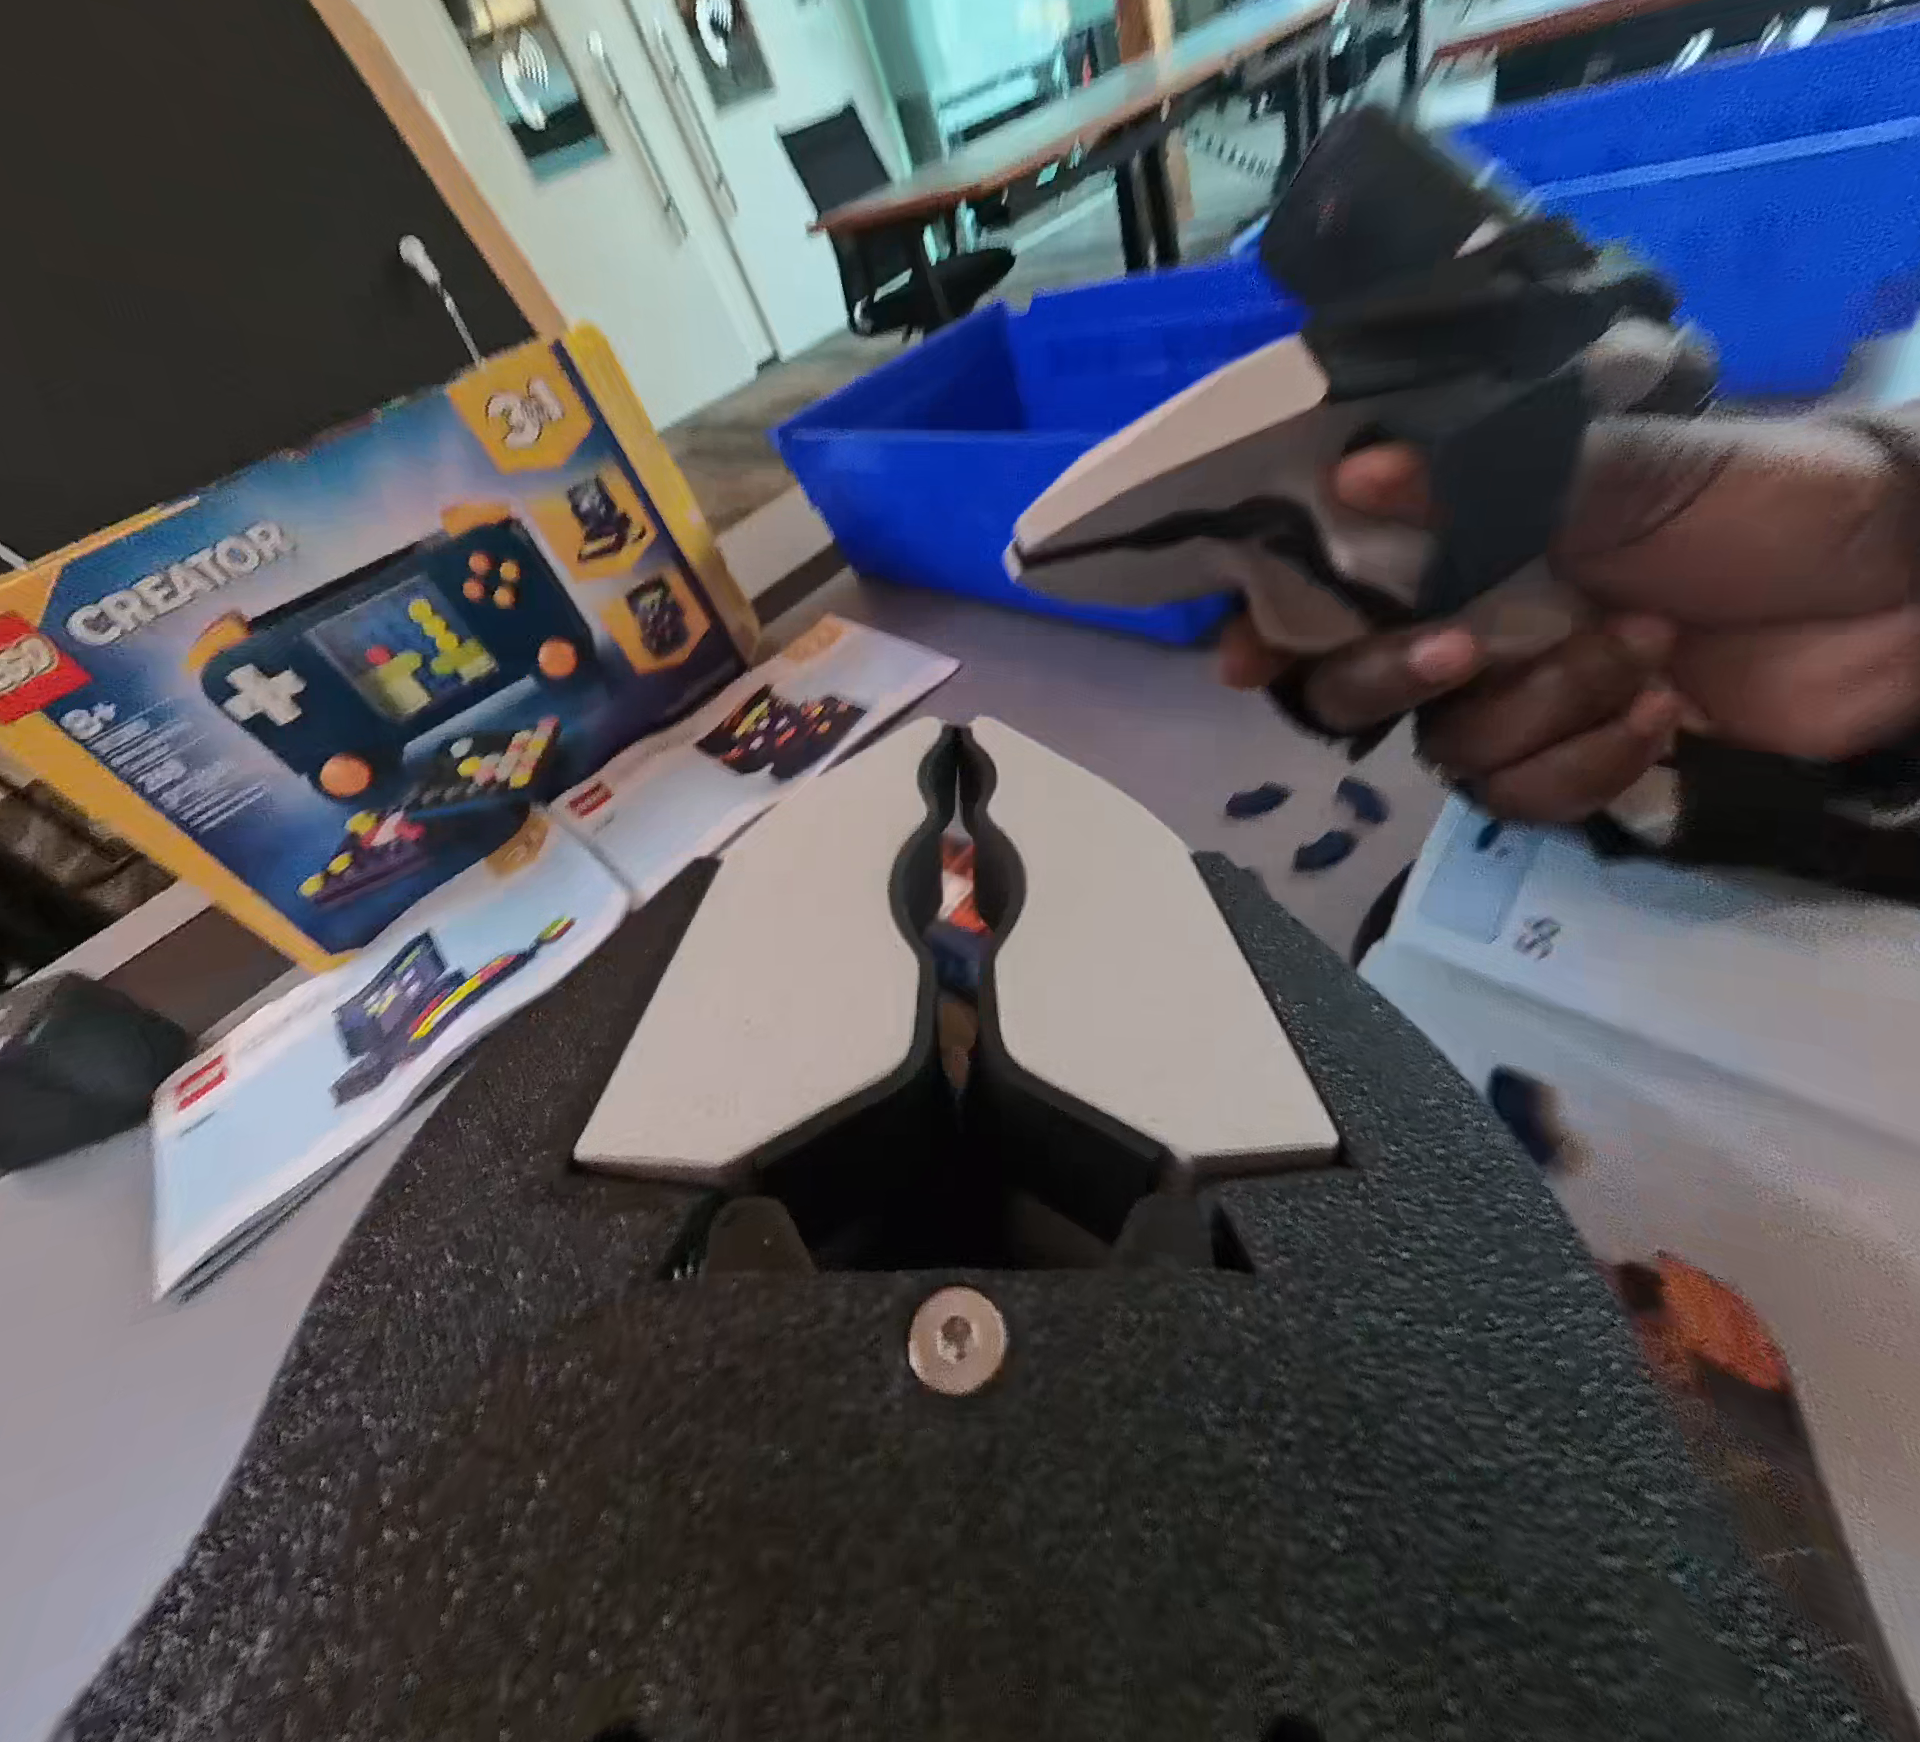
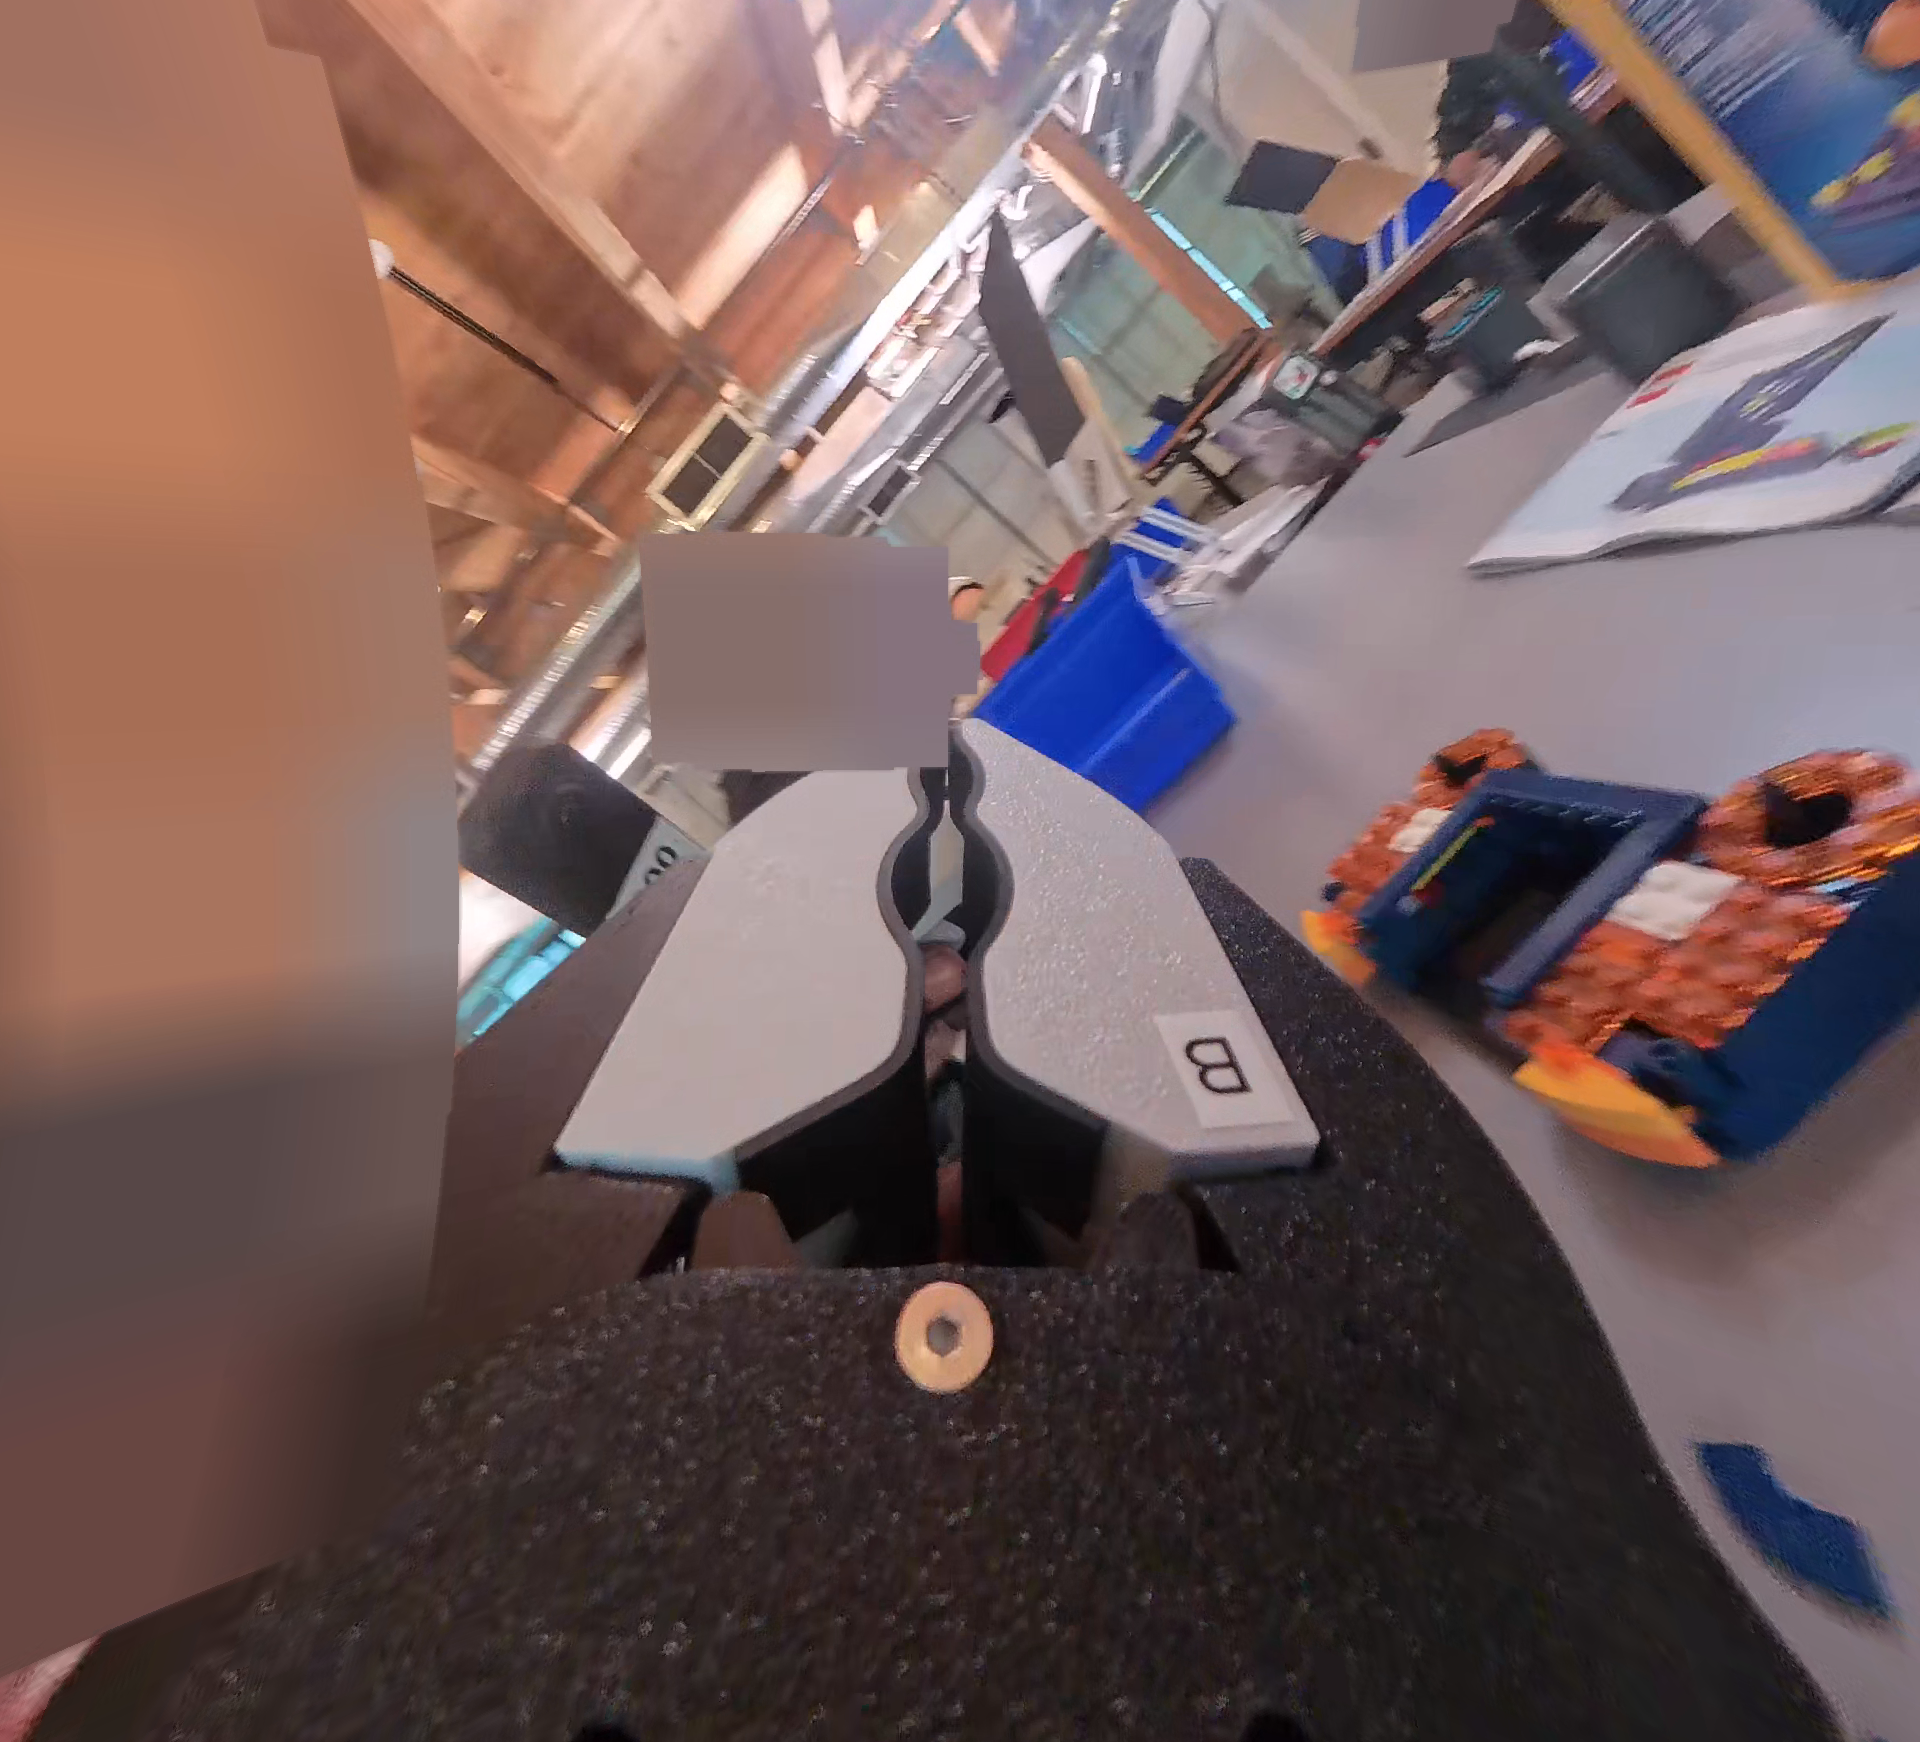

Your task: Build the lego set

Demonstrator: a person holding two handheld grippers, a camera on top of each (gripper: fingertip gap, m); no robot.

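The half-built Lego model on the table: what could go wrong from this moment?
1. Both tongs, left and right, are closed and hold nothing, off the table; the half-built model lies apart, so work is paused.
2. Loose dark blue pieces lie scattered near the hand; a sweep may knock them off.
3. Both views are blurred by motion, so a fast return could bump the model.

Half-built orange-and-navy lego model (image 2: 1621,944) rests on the grey table (image 2: 1403,612).
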